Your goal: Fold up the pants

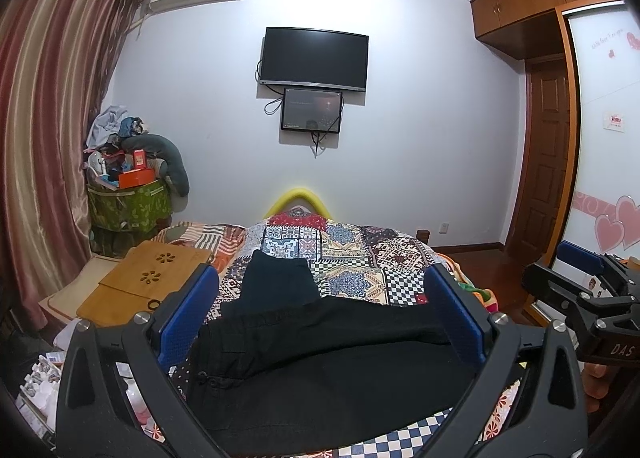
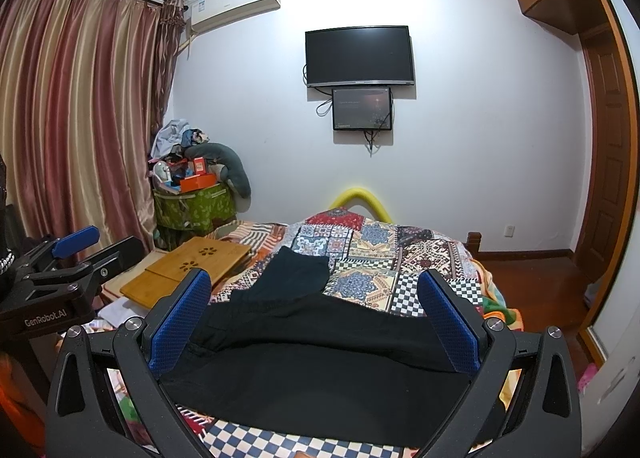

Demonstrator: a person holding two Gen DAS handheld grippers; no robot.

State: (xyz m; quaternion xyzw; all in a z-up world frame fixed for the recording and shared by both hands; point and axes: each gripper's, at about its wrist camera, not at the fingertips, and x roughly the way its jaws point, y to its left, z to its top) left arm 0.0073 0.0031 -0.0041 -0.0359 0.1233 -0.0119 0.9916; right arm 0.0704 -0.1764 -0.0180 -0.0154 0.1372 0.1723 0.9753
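Black pants (image 1: 320, 362) lie spread on a patchwork quilt (image 1: 352, 254) on the bed, one leg reaching away toward the far end. They also show in the right wrist view (image 2: 316, 354). My left gripper (image 1: 320, 298) is open and empty, its blue pads wide apart above the pants. My right gripper (image 2: 316, 298) is open and empty too, held above the pants. The right gripper also shows at the right edge of the left wrist view (image 1: 580, 286), and the left gripper at the left edge of the right wrist view (image 2: 76, 254).
A wooden lap desk (image 1: 148, 278) lies on the bed's left side. A green basket piled with clutter (image 1: 128, 202) stands by the curtain (image 1: 48, 118). A TV (image 1: 314, 58) hangs on the far wall. A wardrobe (image 1: 600, 138) and door stand to the right.
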